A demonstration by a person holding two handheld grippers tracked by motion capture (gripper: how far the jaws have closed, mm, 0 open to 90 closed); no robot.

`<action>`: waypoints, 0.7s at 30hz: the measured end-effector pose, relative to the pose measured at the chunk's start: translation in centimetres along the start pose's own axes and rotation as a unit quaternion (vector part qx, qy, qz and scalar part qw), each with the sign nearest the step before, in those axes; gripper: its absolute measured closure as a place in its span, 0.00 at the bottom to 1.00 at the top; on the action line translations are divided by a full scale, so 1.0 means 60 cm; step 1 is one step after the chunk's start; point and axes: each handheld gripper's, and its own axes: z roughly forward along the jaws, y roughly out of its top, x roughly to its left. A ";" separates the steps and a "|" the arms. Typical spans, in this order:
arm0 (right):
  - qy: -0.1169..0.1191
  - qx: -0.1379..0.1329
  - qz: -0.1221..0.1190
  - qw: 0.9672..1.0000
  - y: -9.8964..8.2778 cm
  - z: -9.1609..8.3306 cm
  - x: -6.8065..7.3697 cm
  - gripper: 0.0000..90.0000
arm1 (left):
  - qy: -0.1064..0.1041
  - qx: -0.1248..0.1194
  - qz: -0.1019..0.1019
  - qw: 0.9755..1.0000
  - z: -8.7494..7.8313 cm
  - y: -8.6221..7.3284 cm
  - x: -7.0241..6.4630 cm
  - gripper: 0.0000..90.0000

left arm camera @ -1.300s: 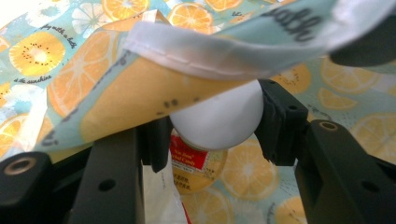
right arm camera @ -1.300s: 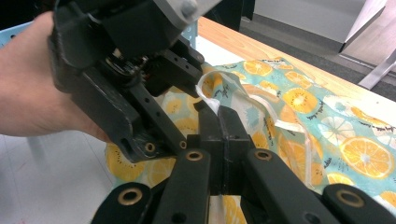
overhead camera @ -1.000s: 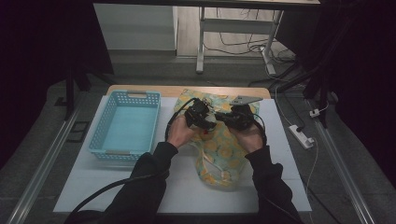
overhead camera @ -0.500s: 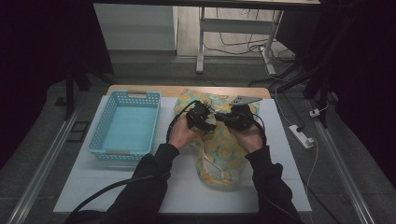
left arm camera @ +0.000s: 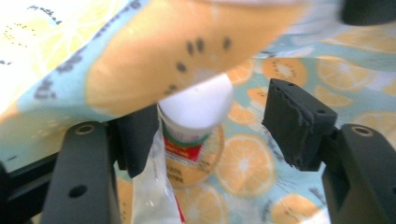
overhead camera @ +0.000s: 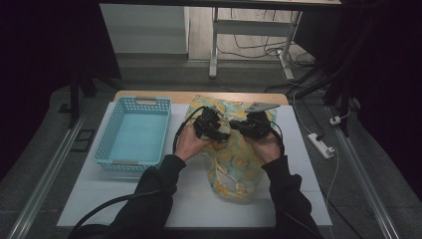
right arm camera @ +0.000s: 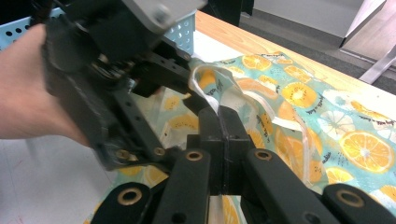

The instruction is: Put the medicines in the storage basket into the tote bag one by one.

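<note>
Tube [left arm camera: 194, 116], white-capped with a red and green label, is sitting between the left gripper [left arm camera: 210, 126] jaws, which have just been opening and are standing clear of it on one side, while the right gripper [right arm camera: 219, 116] jaws are pinching shut on the clear rim of the orange-print bag [overhead camera: 234, 149] just beside them. Judging by this, the one tube is being released into the one bag, so the next move is calling for the left jaws to back out while the right is holding the mouth open. Further left on the white surface [overhead camera: 99, 199], one blue basket [overhead camera: 134, 137] is waiting.
</note>
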 end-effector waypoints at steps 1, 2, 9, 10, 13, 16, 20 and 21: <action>0.000 0.000 0.000 1.000 0.000 0.000 0.000 1.00 | -0.006 -0.004 -0.004 1.000 -0.004 -0.002 -0.001 0.35; 0.000 0.000 0.000 1.000 0.000 0.001 0.001 1.00 | -0.013 -0.006 -0.004 1.000 -0.009 -0.004 -0.002 0.34; 0.001 0.002 -0.003 1.000 0.000 0.002 0.003 1.00 | -0.039 -0.017 -0.005 0.999 -0.037 -0.014 -0.014 0.26; 0.001 0.002 -0.003 1.000 0.001 0.002 0.004 1.00 | -0.040 -0.018 -0.003 0.999 -0.040 -0.015 -0.016 0.25; 0.001 0.003 -0.004 1.000 0.001 0.003 0.005 1.00 | -0.043 -0.019 0.003 0.999 -0.049 -0.018 -0.023 0.21; 0.002 0.003 -0.005 1.000 0.001 0.004 0.007 1.00 | -0.051 -0.021 0.007 0.998 -0.055 -0.021 -0.029 0.17; 0.004 0.003 -0.006 1.000 0.002 0.004 0.008 1.00 | -0.051 -0.028 0.017 0.998 -0.060 -0.026 -0.035 0.10; 0.004 0.003 -0.006 1.000 0.002 0.004 0.008 1.00 | -0.053 -0.029 0.021 0.998 -0.061 -0.028 -0.036 0.07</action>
